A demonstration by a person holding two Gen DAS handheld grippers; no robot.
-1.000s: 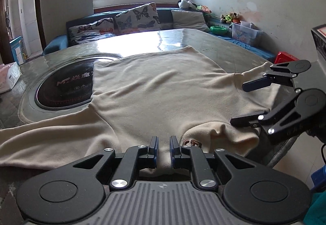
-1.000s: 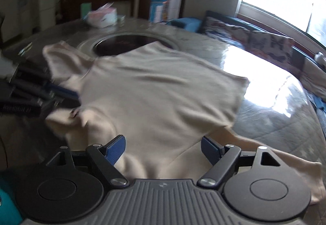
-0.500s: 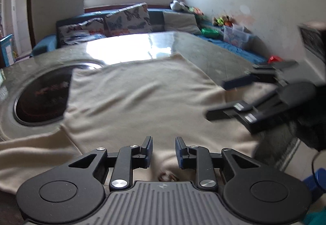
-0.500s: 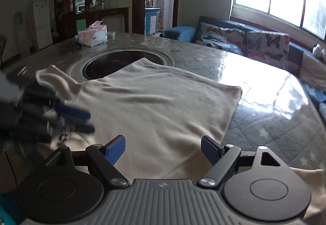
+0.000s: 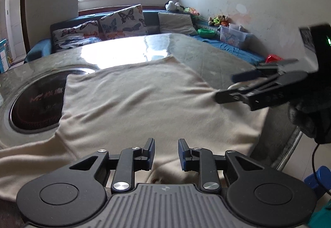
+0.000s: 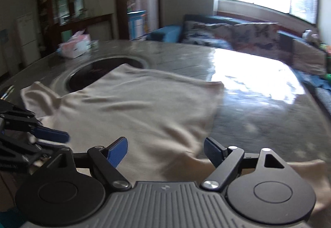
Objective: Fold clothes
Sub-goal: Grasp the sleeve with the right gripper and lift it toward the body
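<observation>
cream shirt (image 5: 144, 104) on a grey-green table (image 5: 206, 56), black grippers with blue pads (image 5: 183, 155), butterfly-print cushions (image 5: 122, 21) on a blue sofa (image 5: 39, 50)

Reddish lettering on the round cooktop (image 5: 35, 102) is too blurred to read.

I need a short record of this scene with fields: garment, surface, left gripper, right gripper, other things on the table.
garment: cream shirt, spread flat, near edge and one sleeve hanging off the table
surface: glossy table with a round dark inset; the shirt covers part of the inset
left gripper: open a little, over the shirt's near edge, pads not pressing the cloth
right gripper: open wide, above the shirt, holding nothing
other: tissue pack at the far side of the table
</observation>
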